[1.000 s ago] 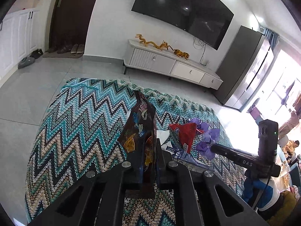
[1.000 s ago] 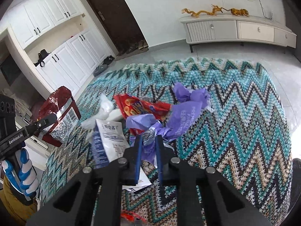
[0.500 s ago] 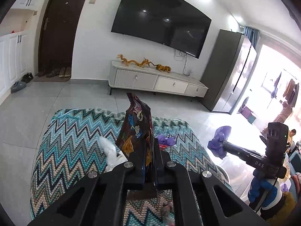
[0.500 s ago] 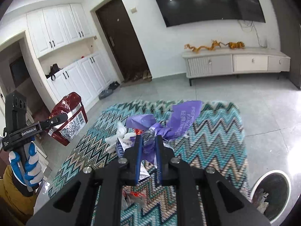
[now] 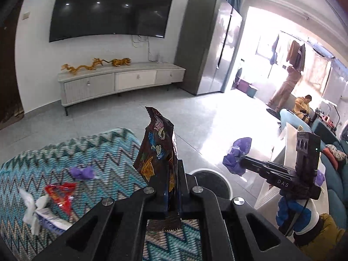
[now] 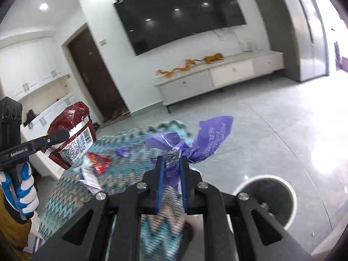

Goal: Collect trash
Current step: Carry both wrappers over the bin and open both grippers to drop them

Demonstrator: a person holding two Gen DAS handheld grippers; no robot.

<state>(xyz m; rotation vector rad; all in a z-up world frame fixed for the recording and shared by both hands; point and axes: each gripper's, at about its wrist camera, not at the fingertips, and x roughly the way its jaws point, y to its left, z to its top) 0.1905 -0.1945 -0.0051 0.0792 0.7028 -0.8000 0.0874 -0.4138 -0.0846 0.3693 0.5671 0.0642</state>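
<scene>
Now both jaws grip wrappers: right gripper (image 6: 170,171) with purple wrapper (image 6: 208,143) nearer the bin (image 6: 289,198); left gripper (image 5: 174,187) pinches brown snack bag (image 5: 157,150).

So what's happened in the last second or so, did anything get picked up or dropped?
Both grippers lifted off the rug and swung toward the bin, now in view. Nothing was taken or dropped: the left gripper still pinches the dark snack bag, the right gripper the purple wrapper. Other litter stays.

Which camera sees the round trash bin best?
The right wrist view. There the trash bin shows nearly its whole white rim and dark inside, on the floor beside the zigzag rug. In the left wrist view the left gripper, shut on the dark snack bag, hides most of it.
</scene>
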